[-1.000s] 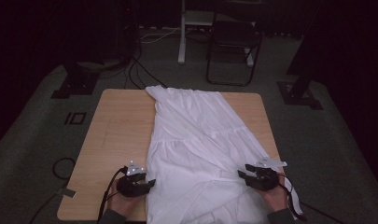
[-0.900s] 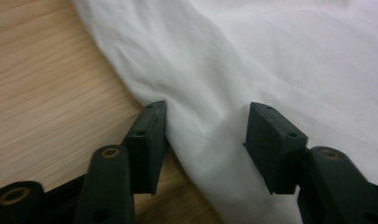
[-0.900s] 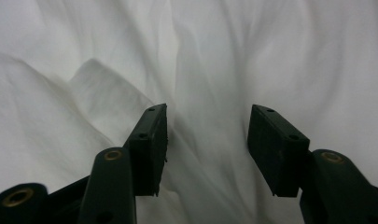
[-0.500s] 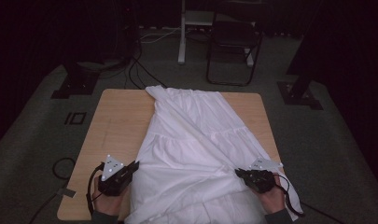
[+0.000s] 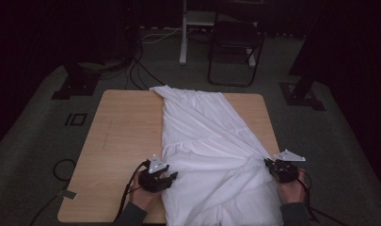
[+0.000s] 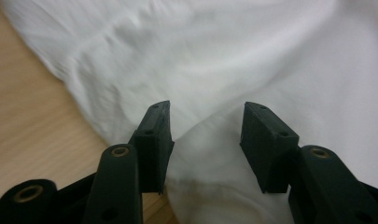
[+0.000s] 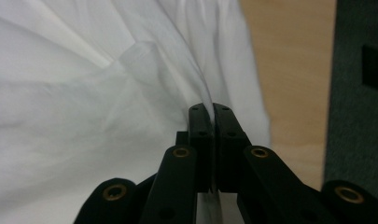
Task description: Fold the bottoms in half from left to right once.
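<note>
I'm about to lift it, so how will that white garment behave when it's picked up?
The white garment looks thin and creased, so it will probably drape limply. The right gripper, shut on its edge, pulls ridges, suggesting it stretches taut rather than sliding stiffly. Likely light.

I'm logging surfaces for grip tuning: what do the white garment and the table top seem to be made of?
White garment: thin woven cloth, likely cotton, matte; it creases softly and looks translucent at the pinch. Table top: light wood or wood-look laminate, smooth, with faint grain.

Room's super dim around my lit surface [image 5: 117, 141]; both gripper views are brighter but soft, white cloth [image 6: 224, 56] nearly blown out.
</note>
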{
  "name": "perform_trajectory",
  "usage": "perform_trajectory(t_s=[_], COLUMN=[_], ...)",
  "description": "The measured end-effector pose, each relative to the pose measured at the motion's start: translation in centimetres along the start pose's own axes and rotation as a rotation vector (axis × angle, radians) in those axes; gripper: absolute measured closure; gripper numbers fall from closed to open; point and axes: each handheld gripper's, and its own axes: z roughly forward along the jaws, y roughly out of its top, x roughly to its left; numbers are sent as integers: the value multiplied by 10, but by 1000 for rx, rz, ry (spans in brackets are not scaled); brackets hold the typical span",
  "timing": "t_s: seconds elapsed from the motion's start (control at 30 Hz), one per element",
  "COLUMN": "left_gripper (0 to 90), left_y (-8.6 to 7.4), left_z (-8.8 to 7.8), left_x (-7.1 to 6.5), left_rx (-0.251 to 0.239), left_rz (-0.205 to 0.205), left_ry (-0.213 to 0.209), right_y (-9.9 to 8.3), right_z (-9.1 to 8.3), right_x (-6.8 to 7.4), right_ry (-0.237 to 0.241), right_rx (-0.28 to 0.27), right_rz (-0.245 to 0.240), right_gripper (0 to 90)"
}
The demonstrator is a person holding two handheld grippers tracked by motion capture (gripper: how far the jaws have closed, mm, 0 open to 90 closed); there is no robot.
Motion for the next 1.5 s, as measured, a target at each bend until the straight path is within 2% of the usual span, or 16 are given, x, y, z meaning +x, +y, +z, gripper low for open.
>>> perform_trajectory(t_s=[0.1,0.13,0.2,0.3,0.37,0.53,0.57,0.73,0.9,1.0,1.13,1.2,1.3,1.37,1.43,1.5], left_gripper=[556,647,857,888,890,890,890,889,889,888,890,891,893,888,812,724], left_y=[-2,-6,-7,-5,-3,1,2,10,19,23,25,29,40,45,47,41], left_z=[15,27,31,32,32,29,29,32,38,37,6,-23,-64,-74,-69,-57], left_x=[-3,-4,-4,1,9,57,75,116,150,161,147,133,109,99,94,94], left_rx=[45,96,83,92,97,111,116,131,140,151,67,-13,-118,-163,-133,-84], left_rz=[17,32,55,37,56,-11,-34,-74,-111,-149,-161,-161,-117,-102,-71,-64], left_ry=[27,42,58,62,107,232,274,373,428,414,373,326,342,330,348,322], right_y=[-12,-15,-15,-13,-11,-1,1,19,38,49,55,57,63,67,68,64], right_z=[18,22,24,24,25,34,36,53,75,86,79,61,26,1,-14,-11], right_x=[-5,-5,-4,-2,2,32,37,70,81,84,82,78,70,62,52,40], right_ry=[23,34,45,47,66,173,186,210,257,270,283,299,300,266,189,90], right_rx=[38,50,52,64,68,68,66,50,28,33,11,-39,-143,-224,-268,-226], right_rz=[43,47,53,47,53,16,8,-57,-42,-35,-28,-13,-13,2,14,6], right_gripper=[864,865,867,869,870,869,869,870,868,868,880,883,886,886,886,886])
